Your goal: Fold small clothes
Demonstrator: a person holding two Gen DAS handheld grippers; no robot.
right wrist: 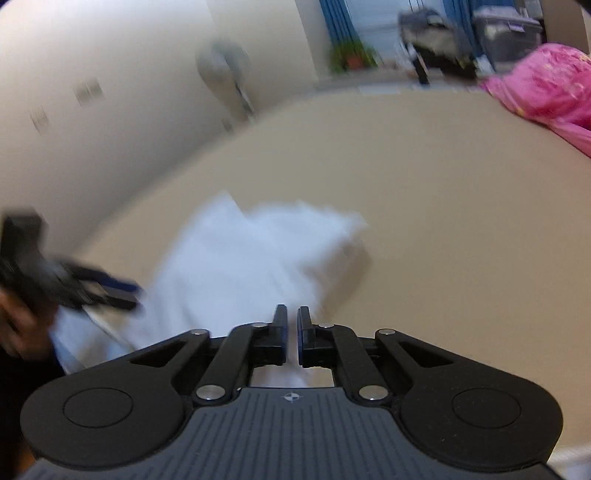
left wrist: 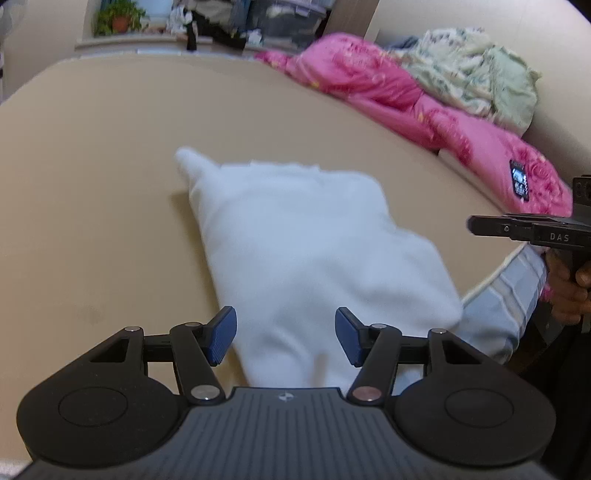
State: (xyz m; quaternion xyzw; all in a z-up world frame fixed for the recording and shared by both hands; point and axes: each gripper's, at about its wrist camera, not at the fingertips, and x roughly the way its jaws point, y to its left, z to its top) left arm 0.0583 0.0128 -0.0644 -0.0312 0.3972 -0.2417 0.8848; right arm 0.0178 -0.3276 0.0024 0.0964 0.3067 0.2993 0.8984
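On bed: blurred, perhaps folded garment.

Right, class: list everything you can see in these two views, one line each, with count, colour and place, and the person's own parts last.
Garment: one, white, lying on the bed, near edge.
Bed: one, beige, fills both views.
Quilt: one, pink floral, far right of bed.
Blanket: one, pale green, on the quilt.
Phone: one, dark, on the quilt.
Plant: one, green in an orange pot, far ledge.
Fan: one, grey, by the wall, blurred.
Left tongs: black with blue pads, open, over the garment.
Right tongs: black, nearly shut, narrow gap; grip on garment unclear.
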